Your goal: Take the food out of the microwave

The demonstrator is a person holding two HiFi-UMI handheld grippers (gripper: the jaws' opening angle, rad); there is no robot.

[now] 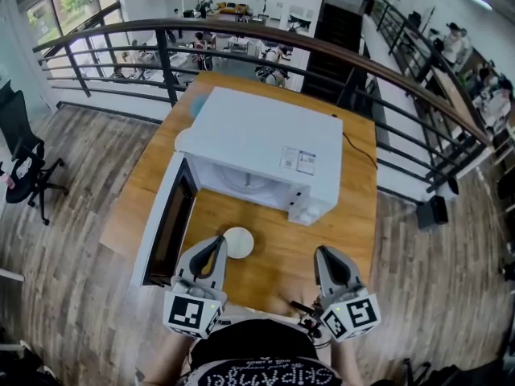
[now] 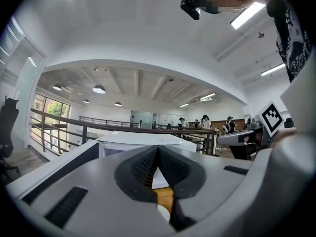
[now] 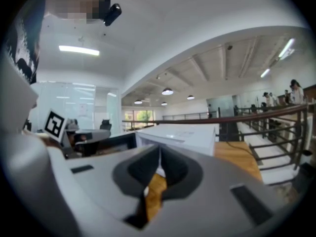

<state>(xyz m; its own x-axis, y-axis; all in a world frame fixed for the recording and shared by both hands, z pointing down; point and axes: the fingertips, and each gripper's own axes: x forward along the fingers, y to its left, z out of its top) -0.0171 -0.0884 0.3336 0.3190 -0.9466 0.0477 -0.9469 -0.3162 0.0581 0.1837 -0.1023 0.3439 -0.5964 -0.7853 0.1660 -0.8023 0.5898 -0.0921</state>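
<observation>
1. I can't tell what the white round dish (image 1: 239, 242) holds. It sits on the table (image 1: 282, 264) outside the open microwave (image 1: 265, 143), just beside my left gripper (image 1: 216, 244).
2. The left jaws are pressed together, empty (only wood shows beyond them).
3. The right gripper (image 1: 325, 253) is likewise closed on nothing.

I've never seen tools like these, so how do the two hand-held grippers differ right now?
The left gripper shows next to the small white dish; the right gripper has only bare wooden table by its tip. The left is nearer the open door of the microwave, the right nearer its control panel. Both have jaws shut and hold nothing.
</observation>
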